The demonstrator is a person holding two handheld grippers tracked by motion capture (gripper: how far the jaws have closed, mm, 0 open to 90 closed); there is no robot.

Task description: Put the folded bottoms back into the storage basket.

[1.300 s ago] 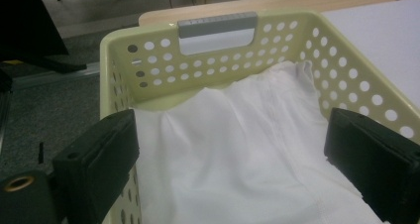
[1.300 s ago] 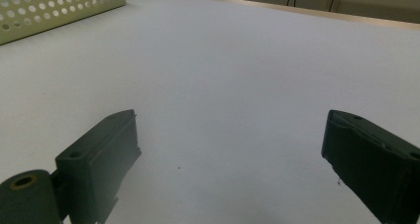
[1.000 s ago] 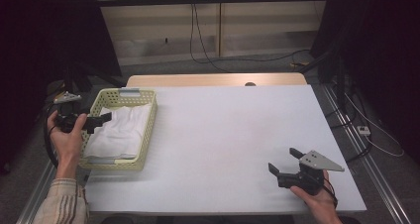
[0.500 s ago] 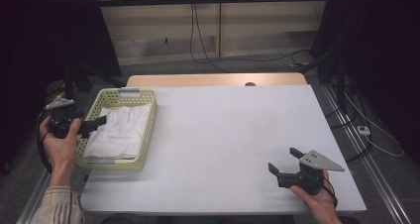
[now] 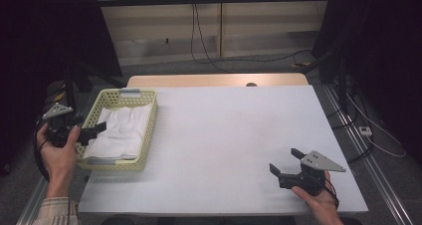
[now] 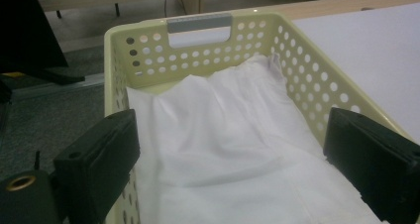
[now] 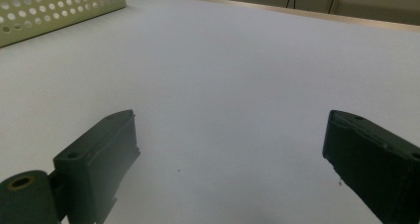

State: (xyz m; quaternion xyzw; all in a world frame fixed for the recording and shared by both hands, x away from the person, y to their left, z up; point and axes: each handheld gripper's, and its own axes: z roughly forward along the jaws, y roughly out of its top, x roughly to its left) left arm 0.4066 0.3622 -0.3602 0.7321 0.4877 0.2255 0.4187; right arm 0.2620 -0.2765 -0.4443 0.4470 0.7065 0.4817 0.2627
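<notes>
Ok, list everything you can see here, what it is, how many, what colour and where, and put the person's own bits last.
basket: one, pale yellow, perforated, left side of the table
cloth: one, white, folded, lying inside the basket
table: one, white top with a wooden strip along the far edge
cables: several, black, on the floor beyond the table
left gripper: one, black, open, at the basket's near left corner, jaws over its rim
right gripper: one, black, open, over the table's near right area
hands: two, one holding each gripper
</notes>
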